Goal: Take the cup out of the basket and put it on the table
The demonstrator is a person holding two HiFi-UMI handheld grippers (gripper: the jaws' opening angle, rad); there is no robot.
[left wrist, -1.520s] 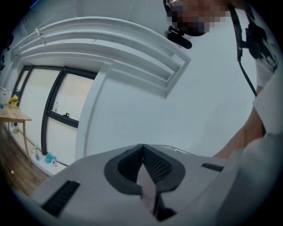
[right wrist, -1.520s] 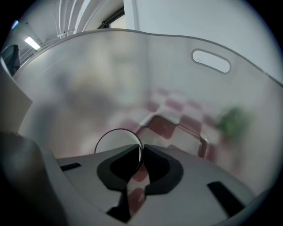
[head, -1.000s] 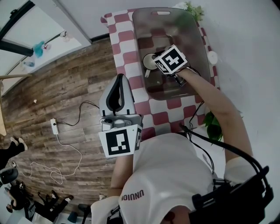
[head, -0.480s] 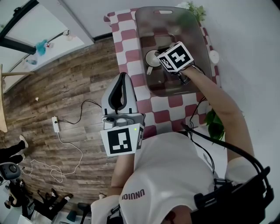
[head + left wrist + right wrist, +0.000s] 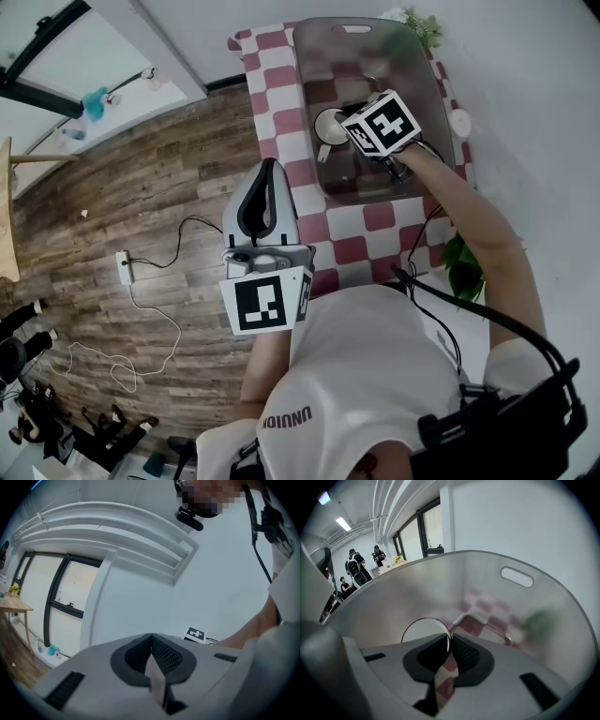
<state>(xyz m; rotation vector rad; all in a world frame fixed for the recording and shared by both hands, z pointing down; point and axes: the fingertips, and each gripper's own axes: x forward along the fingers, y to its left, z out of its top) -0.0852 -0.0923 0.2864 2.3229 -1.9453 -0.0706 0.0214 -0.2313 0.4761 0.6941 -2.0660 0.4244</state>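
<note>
Looking down in the head view, the table (image 5: 281,141) with its red-and-white checked cloth sits at 12 o'clock, hard against a white wall. The smoky see-through basket (image 5: 427,112) takes up most of it. The white cup (image 5: 328,125) is inside the basket, over on its 9 o'clock side, and the right gripper (image 5: 352,131) reaches in to it from 3 o'clock. I can't tell whether the cup is off the basket floor. The left gripper (image 5: 268,167) hangs off the table's near edge, well apart from the basket, over the wood-plank floor (image 5: 141,187). A power strip (image 5: 124,267) with a white cable lies at 9 o'clock, one plant (image 5: 417,23) at 1 o'clock and another (image 5: 464,262) at 3 o'clock.

Left gripper view: the left gripper (image 5: 151,637) is clenched on nothing, pads touching at the tip. It's angled up at the white wall, with a dark-framed window (image 5: 61,592) at 9 o'clock and a wooden table (image 5: 11,604) beside it.

Right gripper view: the right gripper (image 5: 450,637) is pinching the cup (image 5: 423,630) by its rim — one pad inside, one outside. The basket wall (image 5: 440,583) curves all around, with a handle slot (image 5: 517,577) at 2 o'clock and the checks showing through. Past the rim at 10 o'clock there are windows (image 5: 429,527), a ceiling light (image 5: 343,524) and people (image 5: 358,569) far off.
</note>
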